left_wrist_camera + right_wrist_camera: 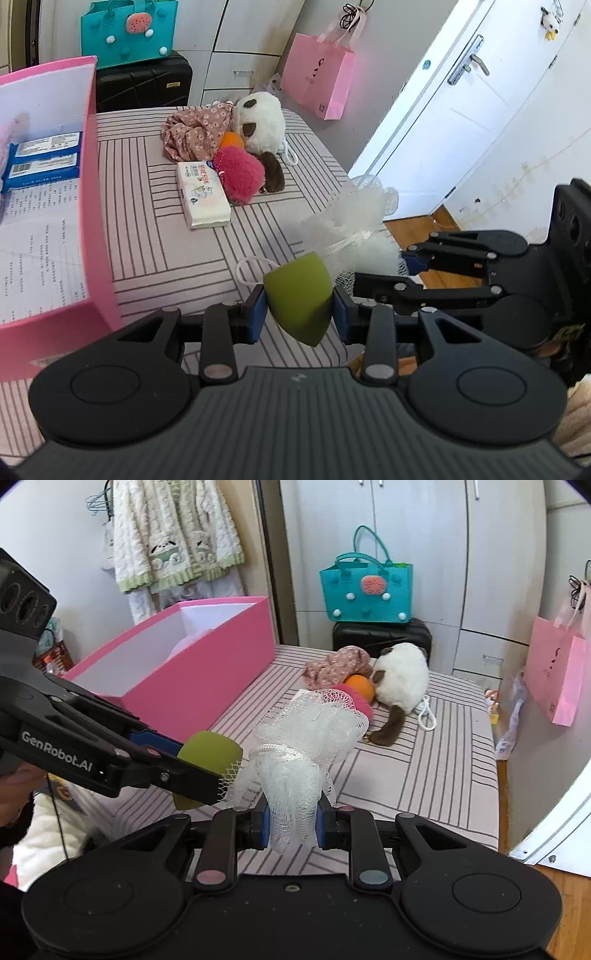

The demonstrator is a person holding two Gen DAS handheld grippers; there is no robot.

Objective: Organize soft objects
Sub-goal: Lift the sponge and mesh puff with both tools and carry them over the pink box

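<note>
The left gripper [298,309] pinches a smooth olive teardrop sponge [298,298] while the right gripper [293,822] clamps a frothy white mesh puff [303,746], both held above the striped bedspread [177,251] right of the glossy pink box [192,672].

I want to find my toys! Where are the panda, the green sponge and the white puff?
panda [260,118], left wrist view, on its white head.
green sponge [299,299], left wrist view, on its middle.
white puff [306,734], right wrist view, on its netting.
</note>
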